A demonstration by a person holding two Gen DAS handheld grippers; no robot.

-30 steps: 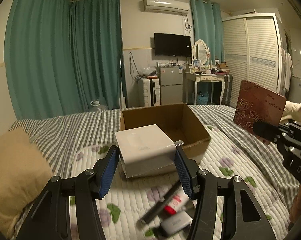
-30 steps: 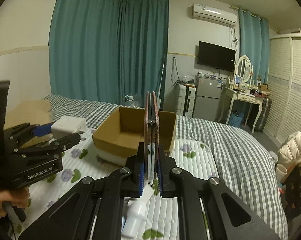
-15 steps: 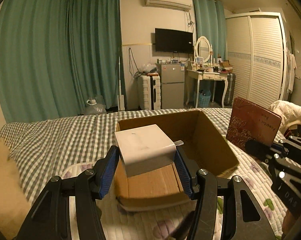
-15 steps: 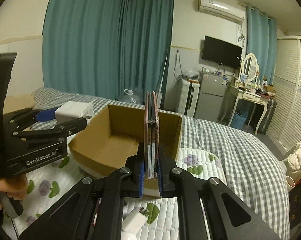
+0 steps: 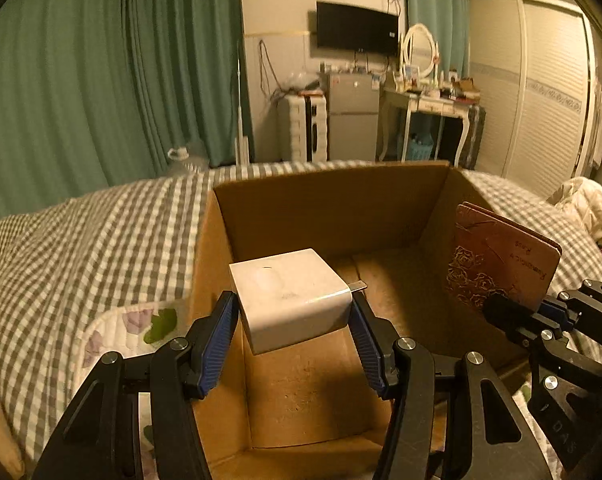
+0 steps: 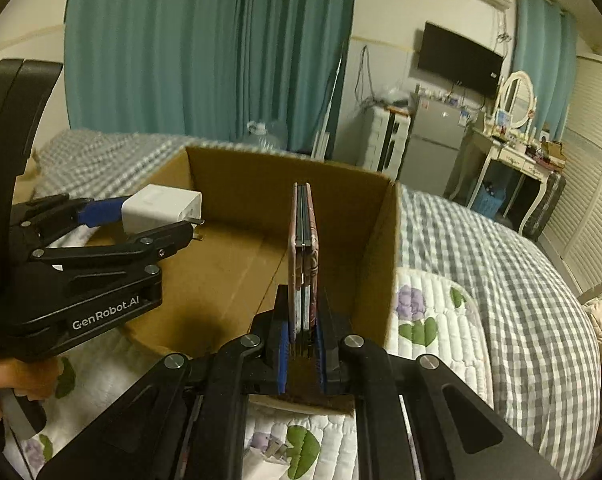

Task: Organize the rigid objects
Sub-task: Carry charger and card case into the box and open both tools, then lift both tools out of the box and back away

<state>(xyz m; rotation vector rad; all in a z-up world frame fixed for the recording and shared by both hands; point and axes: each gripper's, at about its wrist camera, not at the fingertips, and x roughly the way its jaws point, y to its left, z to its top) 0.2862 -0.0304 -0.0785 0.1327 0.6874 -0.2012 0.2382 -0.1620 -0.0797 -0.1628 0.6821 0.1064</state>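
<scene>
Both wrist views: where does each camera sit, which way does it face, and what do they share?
Left wrist: on the left gripper, facing down into the cardboard box; its fingers clamp a white charger.
Right wrist: on the right gripper, facing the box; it pinches a brown wallet; a hand shows at left.
Shared: box, charger, wallet, each other's gripper, checkered bedspread.

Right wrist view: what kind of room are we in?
Most likely a lived-in bedroom: a bed with a checked cover, a dressing table with an oval mirror, a wall TV and teal curtains. A cardboard box sits on the bed.
</scene>
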